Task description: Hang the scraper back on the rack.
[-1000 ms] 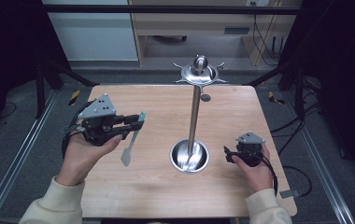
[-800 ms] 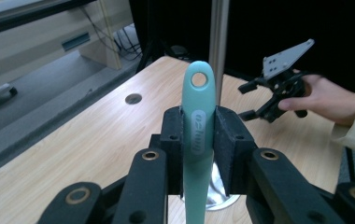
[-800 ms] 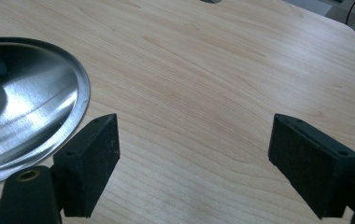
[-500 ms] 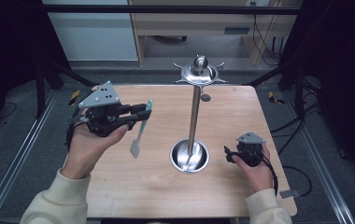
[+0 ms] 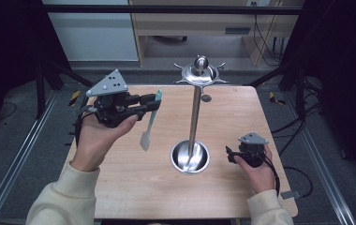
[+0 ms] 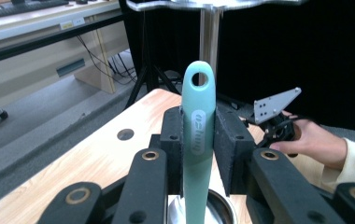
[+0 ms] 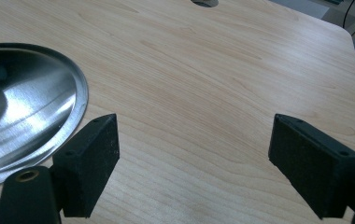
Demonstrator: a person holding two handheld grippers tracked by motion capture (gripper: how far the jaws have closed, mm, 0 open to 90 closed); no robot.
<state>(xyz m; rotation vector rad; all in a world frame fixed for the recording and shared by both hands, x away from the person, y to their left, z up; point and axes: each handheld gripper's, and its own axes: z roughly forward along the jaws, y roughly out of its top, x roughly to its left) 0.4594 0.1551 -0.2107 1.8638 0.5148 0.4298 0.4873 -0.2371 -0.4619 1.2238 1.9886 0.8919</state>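
A teal-handled spatula (image 5: 149, 121) hangs in the air over the table's left half, blade down. My left gripper (image 5: 153, 101) is shut on its handle (image 6: 197, 135), whose hanging hole points up. A steel utensil stand (image 5: 194, 117) rises from a round dish base (image 5: 190, 157) at the table's middle, with a hooked crown (image 5: 200, 72) on top. The spatula is to the left of the pole, below the crown. My right gripper (image 5: 229, 154) rests low at the right of the base, open, with bare wood between its jaws (image 7: 194, 144).
The wooden table (image 5: 129, 187) has a small round hole (image 5: 206, 98) near its far edge. A metal frame surrounds it, and a desk stands beyond on the grey floor. The stand's base (image 7: 21, 121) lies just left of my right gripper.
My left gripper has risen and moved right and farther away toward the stand, carrying the spatula. The right gripper has stayed where it was.
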